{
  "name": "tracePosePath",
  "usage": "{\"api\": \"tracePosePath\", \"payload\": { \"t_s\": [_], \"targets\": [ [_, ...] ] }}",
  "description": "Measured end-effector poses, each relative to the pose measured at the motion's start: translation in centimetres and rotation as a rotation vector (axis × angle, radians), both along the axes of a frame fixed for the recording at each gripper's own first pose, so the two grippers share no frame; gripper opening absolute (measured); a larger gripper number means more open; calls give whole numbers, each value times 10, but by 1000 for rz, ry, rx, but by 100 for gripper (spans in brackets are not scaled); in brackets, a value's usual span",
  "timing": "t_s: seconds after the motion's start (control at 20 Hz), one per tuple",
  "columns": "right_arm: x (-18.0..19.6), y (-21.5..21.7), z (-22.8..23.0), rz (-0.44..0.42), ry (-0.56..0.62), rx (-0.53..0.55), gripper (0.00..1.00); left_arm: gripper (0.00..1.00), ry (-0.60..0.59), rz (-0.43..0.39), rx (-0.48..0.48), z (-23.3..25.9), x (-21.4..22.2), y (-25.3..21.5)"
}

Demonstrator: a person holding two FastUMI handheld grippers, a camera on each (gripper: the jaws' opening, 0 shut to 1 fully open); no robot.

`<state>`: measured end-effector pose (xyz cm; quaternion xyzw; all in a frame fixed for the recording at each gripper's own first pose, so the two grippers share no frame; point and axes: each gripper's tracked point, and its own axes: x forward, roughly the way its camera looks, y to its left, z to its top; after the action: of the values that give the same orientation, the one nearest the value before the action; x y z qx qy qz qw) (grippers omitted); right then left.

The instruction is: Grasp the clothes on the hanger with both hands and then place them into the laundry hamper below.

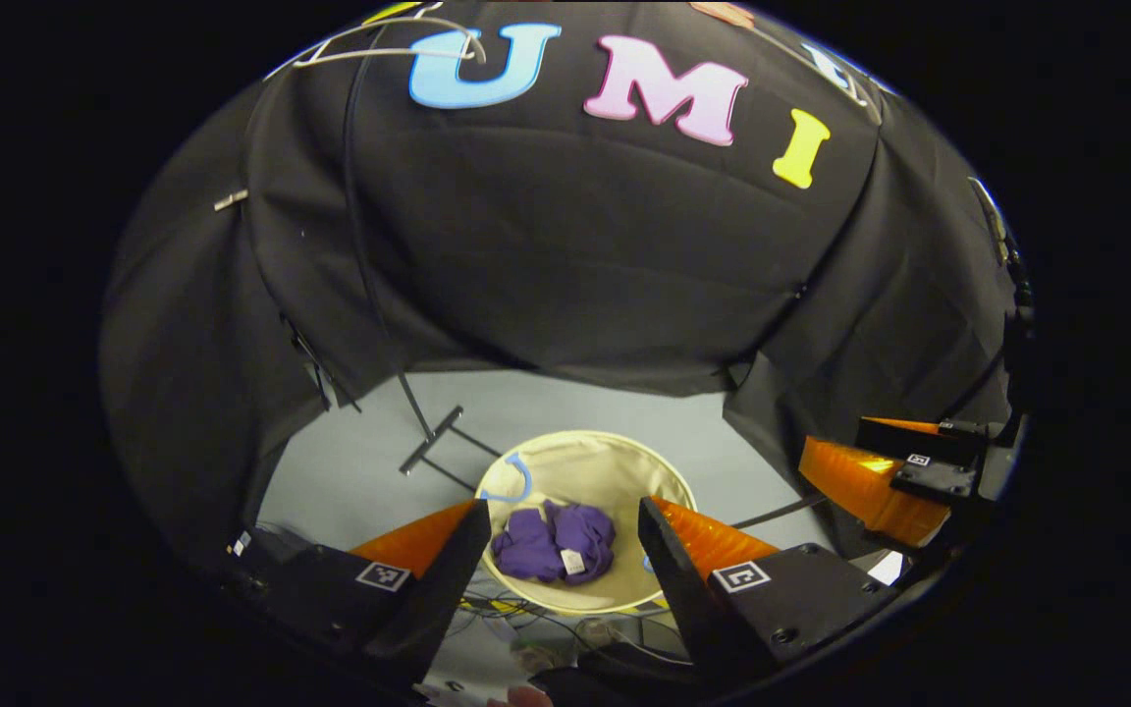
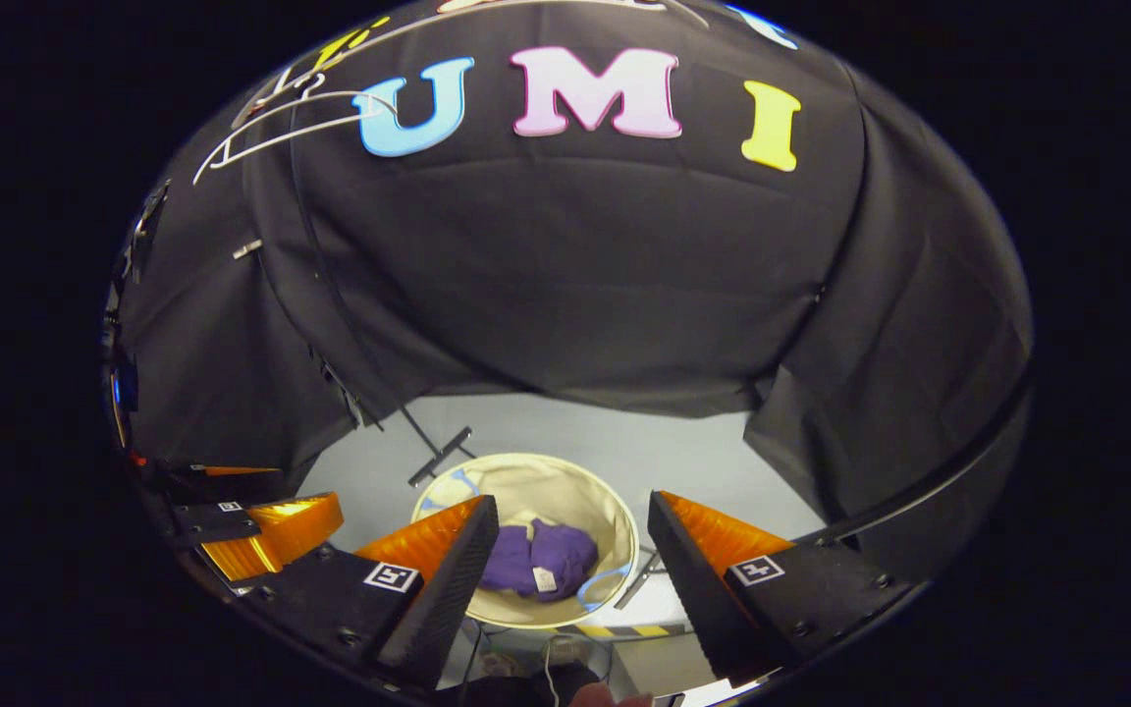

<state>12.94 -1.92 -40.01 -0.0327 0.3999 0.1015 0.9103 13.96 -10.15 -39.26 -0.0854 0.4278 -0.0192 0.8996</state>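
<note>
Your left gripper (image 1: 556,550) is spread, empty; right gripper (image 2: 565,550) likewise. Purple clothes (image 1: 554,542) lie bunched inside the laundry hamper (image 1: 585,462), hanger (image 1: 389,44) bare up left. Looks done; nothing left but backing off.

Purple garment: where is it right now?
In both gripper views the purple garment lies crumpled inside the round hamper on the floor, below the open grippers.

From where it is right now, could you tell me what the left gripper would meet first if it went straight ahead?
Probably the purple clothes in the laundry hamper; they sit between the left gripper's open fingers with nothing visible in front, though depth is uncertain.
</note>
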Motion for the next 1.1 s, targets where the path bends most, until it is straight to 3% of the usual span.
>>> {"api": "tracePosePath", "payload": {
  "t_s": [0.45,0.7,0.9,0.95,1.1],
  "targets": [
    [19,20,167,-25,-365,61,99,95,-355,-28,30,164,2,18],
    [11,33,274,-34,-589,70,98,95,-532,-34,28,252,-8,26],
    [-11,43,332,-44,-727,76,98,95,-662,-20,45,313,-32,40],
    [-16,46,342,-48,-746,80,93,92,-690,-18,59,326,-38,44],
    [-33,50,366,-67,-768,96,94,92,-717,11,79,350,-53,58]
  ]
}}
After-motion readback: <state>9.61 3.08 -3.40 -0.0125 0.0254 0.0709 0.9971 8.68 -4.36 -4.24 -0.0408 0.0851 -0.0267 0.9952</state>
